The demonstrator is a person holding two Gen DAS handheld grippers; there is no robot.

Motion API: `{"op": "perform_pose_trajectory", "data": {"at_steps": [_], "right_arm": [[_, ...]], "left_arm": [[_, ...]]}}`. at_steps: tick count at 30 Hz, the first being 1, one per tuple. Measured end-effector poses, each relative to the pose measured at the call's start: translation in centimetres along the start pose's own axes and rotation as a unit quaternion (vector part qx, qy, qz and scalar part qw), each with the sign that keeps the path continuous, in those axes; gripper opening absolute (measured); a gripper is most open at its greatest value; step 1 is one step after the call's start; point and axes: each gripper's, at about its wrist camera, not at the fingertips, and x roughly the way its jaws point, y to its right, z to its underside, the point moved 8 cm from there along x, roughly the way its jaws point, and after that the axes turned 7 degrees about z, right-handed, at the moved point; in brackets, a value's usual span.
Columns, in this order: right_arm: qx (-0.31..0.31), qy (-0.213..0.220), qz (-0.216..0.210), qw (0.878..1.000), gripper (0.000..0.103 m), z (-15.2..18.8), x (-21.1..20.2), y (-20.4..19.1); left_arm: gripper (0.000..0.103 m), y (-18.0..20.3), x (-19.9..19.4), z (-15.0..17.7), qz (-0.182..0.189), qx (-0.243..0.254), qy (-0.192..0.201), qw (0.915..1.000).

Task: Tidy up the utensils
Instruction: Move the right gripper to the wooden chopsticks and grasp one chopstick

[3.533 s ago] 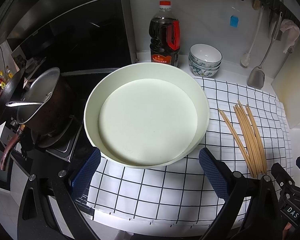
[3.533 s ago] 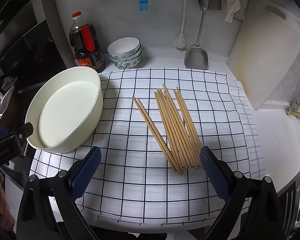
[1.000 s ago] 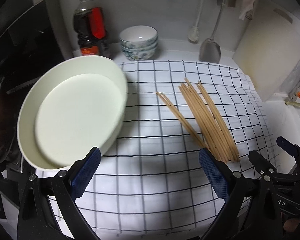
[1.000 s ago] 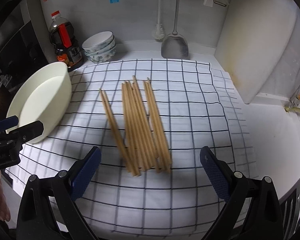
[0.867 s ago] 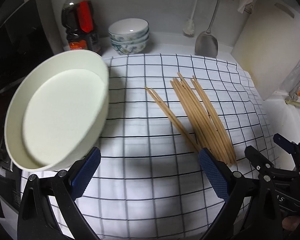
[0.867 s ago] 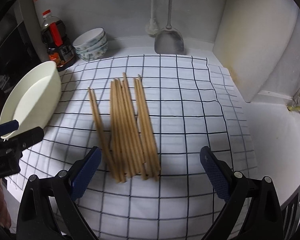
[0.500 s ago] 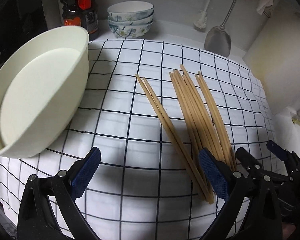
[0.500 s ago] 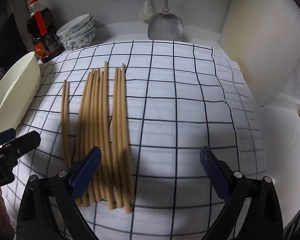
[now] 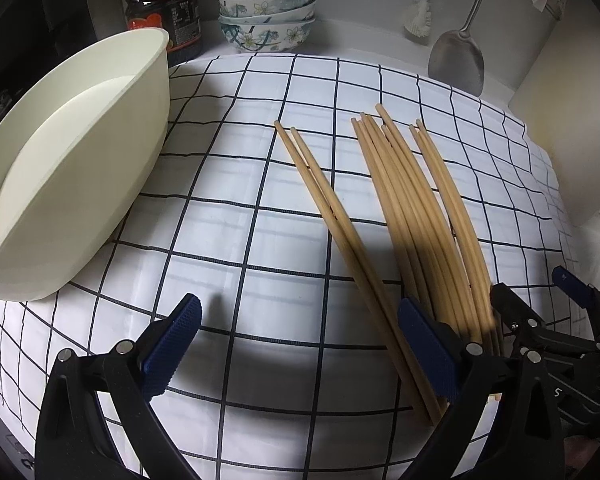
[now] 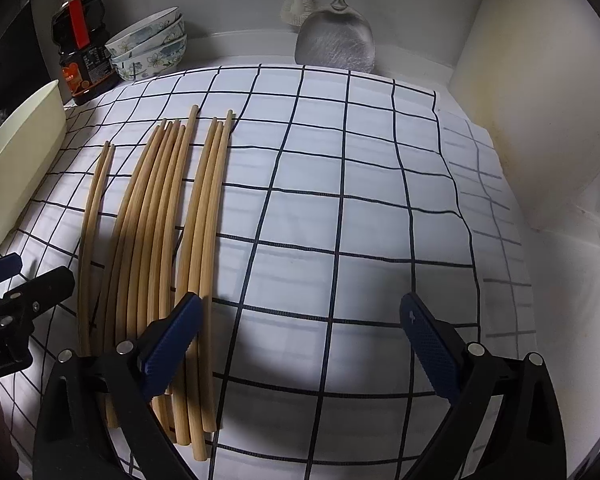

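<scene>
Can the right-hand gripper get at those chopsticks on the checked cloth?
Probably yes. The right gripper hangs open low over the cloth, and the chopsticks lie loose right at its left finger. Nothing covers them; it only needs a small shift left to straddle one.

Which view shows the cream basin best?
The left wrist view: the cream basin shows its rim, outer wall and pale inside, resting on the checked cloth. The right wrist view catches only part of its side wall at the left edge.
</scene>
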Motion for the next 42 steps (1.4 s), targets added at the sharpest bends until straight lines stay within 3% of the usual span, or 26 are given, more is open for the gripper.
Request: {"op": "perform_pose_trajectory", "data": {"at_steps": [11,21,30,33,39,42], "right_arm": [[-0.033,0.009,0.015,0.999,0.094,-0.1,-0.2,-0.4],[-0.027,0.008,0.013,1.0,0.094,0.3,0.0,-0.3],[-0.039,0.032,0.019,0.999,0.094,-0.4,0.3,-0.5],[-0.04,0.032,0.015,0.999,0.094,-0.7,0.5,-0.6],[-0.045,0.034,0.013,0.998,0.094,-0.7,0.5,-0.7],[-0.039,0.037,0.01,0.998,0.094,-0.7,0.5,-0.7]], "left_arm": [[0.098,-0.3,0.7,0.2,-0.009,-0.006,-0.001,0.9999],[0.097,-1.0,0.6,0.6,-0.018,-0.006,0.0,0.9998],[0.097,-0.6,1.0,-0.3,-0.027,0.0,0.007,0.9996],[0.096,-0.7,1.4,-0.4,-0.047,0.012,0.005,0.9988],[0.093,-1.1,1.1,-0.2,-0.043,0.009,0.011,0.999],[0.081,-0.6,1.0,-0.5,-0.041,0.016,0.02,0.9988]]}}
